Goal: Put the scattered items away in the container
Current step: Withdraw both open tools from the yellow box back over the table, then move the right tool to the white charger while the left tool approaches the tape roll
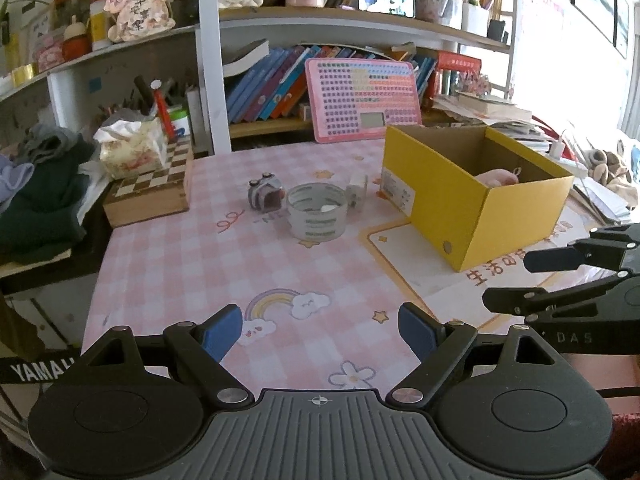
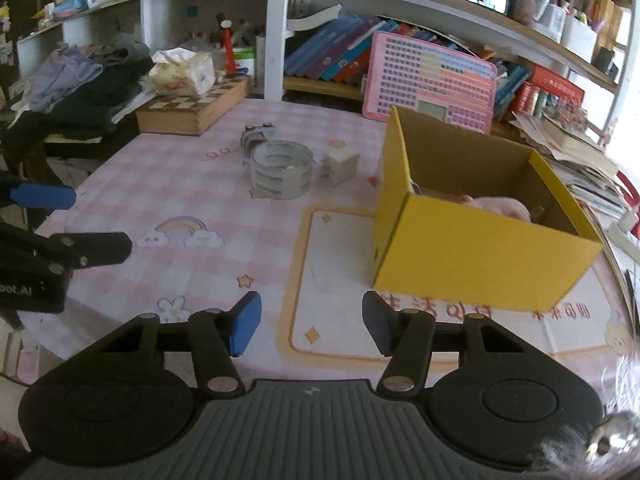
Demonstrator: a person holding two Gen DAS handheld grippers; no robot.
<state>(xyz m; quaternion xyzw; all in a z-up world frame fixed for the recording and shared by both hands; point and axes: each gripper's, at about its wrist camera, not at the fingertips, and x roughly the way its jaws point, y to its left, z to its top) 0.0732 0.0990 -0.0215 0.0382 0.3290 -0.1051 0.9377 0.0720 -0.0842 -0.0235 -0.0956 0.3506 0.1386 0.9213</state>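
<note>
Currently 3 items — tape roll [image 1: 317, 210], toy camera [image 1: 265, 194], white cube [image 1: 357, 191] — are awaiting boxing beside yellow box [image 1: 472, 200]; both tools, left tool [image 1: 320, 334] and right tool [image 2: 312, 328], are hovering empty, jaws apart.

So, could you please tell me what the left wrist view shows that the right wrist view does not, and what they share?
Only the left wrist view shows the left tongs from behind, open and empty, with the right tongs entering from the right. Only the right wrist view shows the right tongs from behind, nothing between them, with the left tongs entering from the left. Both share the yellow box with a pink item inside, the tape roll, the small white box, the striped toy and the pink checked tablecloth.
</note>
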